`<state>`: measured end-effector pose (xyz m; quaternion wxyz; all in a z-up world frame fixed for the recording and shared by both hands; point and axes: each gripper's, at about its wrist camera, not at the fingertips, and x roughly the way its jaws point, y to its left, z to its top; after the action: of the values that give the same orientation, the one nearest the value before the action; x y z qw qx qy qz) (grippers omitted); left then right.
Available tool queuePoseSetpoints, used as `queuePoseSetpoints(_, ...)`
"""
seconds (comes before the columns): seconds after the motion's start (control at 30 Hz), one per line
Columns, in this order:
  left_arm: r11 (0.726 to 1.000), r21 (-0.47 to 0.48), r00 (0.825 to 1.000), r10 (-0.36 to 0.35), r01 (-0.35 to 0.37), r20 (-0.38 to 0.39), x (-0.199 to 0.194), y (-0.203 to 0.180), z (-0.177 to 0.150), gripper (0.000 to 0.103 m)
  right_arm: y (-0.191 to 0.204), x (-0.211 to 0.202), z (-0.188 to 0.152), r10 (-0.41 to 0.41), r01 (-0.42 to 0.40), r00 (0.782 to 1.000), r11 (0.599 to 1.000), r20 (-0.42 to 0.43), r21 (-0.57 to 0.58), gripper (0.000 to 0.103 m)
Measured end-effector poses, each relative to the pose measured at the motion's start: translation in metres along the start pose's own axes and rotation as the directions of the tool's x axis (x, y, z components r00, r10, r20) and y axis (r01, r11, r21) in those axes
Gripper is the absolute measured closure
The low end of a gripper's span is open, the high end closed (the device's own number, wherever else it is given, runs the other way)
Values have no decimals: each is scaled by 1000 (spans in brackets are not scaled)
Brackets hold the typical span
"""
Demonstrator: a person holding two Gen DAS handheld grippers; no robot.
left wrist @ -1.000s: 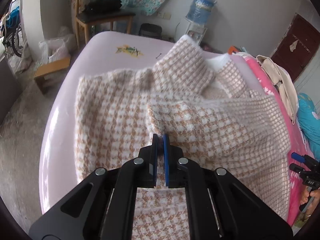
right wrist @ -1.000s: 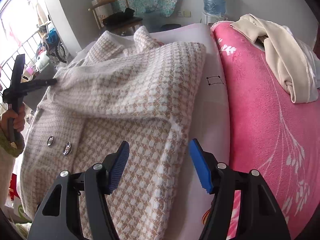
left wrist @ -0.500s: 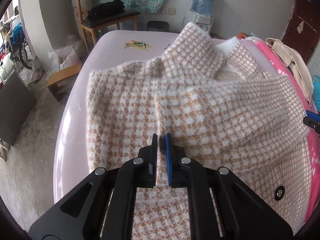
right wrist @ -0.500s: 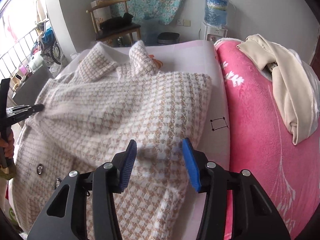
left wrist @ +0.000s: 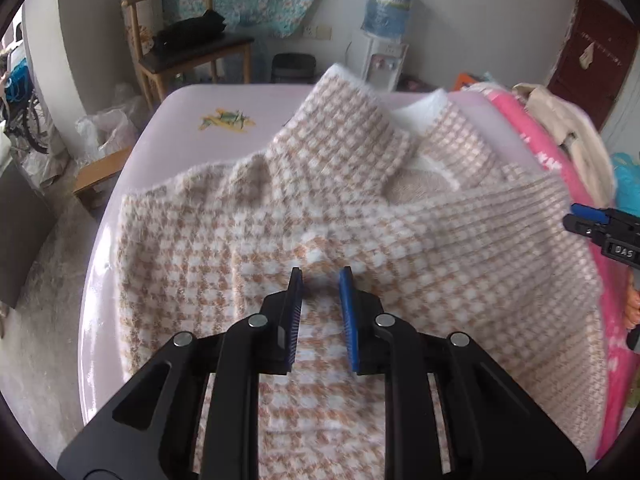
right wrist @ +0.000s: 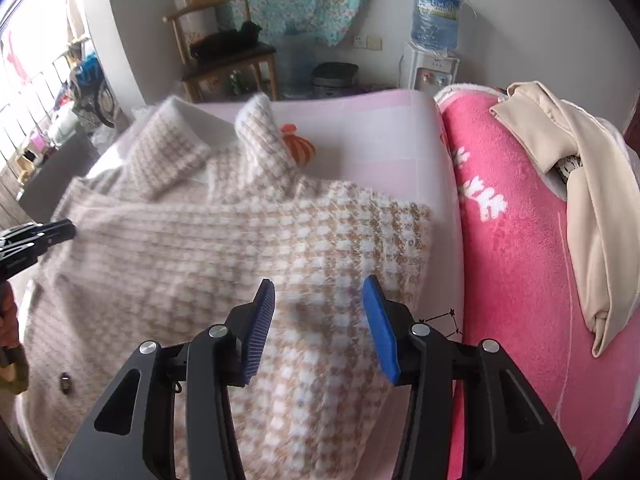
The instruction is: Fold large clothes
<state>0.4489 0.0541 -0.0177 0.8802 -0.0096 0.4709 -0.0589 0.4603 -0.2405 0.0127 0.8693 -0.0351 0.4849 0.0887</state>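
Coat (left wrist: pixel 360 232): a fuzzy tan-and-white houndstooth coat spread over the pale pink bed (left wrist: pixel 192 112); collar at the far end, front panels folded in over the body, a dark button (right wrist: pixel 64 381) showing near its left edge in the right wrist view.
Left claw (left wrist: pixel 322 280): over the near middle of the coat, its jaws a narrow gap apart and opening; a small raised tuft of the fabric sits just beyond the tips, and the blue pads (left wrist: pixel 346 312) are not pressing on it.
Right claw (right wrist: pixel 320 292): over the right-hand part of the coat, near its right edge, jaws roughly half apart; cloth lies under the gap, nothing clamped.
Pink blanket (right wrist: pixel 520 240): on the right of the bed, just beside the coat's right edge.
Cream garment (right wrist: pixel 580 184): heaped on the far right part of the blanket, well apart from the coat.
Wooden chair (left wrist: pixel 180 52): beyond the bed's far left corner, with something black on its seat.
Water dispenser (right wrist: pixel 434 40): against the far wall, a blue bottle on top.
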Motion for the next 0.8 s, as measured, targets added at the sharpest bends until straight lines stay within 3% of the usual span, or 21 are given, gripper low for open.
queuePoseSetpoints(0.03, 1000, -18, 1000, -16, 16, 6, 6, 4, -2, 81, -6, 18, -3, -4, 5, 999, 1000, -49, 21, 58)
queuePoseSetpoints(0.1, 999, -29, 999, -39, 40, 27, 5, 8, -4, 80, -13, 25, -7, 30, -28, 998, 999, -53, 44, 59)
queuePoseSetpoints(0.3, 999, 32, 997, -34, 32, 71, -10, 5, 5, 81, -14, -5, 19, 45, -45, 999, 997, 3, 70, 61)
queuePoseSetpoints(0.43, 999, 34, 1000, -1, 0, 19, 12, 1, 8, 78, -22, 34, 26, 10, -3, 998, 995, -66, 96, 62)
queuePoseSetpoints(0.5, 999, 52, 999, 7, -10, 40, 11, 0, 7, 78, -24, 46, 25, 6, 0, 998, 995, -67, 98, 62)
queuePoseSetpoints(0.63, 998, 62, 998, -1, -2, 59, -7, 4, 4, 78, -10, 18, 27, -41, 44, 997, 998, -65, 41, 63)
queuePoseSetpoints(0.73, 992, 121, 996, -54, 45, 73, -28, 1, -7, 78, 6, -18, 7, 27, -28, 999, 999, -35, -26, 63)
queuePoseSetpoints(0.8, 985, 165, 998, -50, 43, 39, -28, -2, -19, 77, 14, -28, -15, 40, -44, 997, 996, -59, -71, 63)
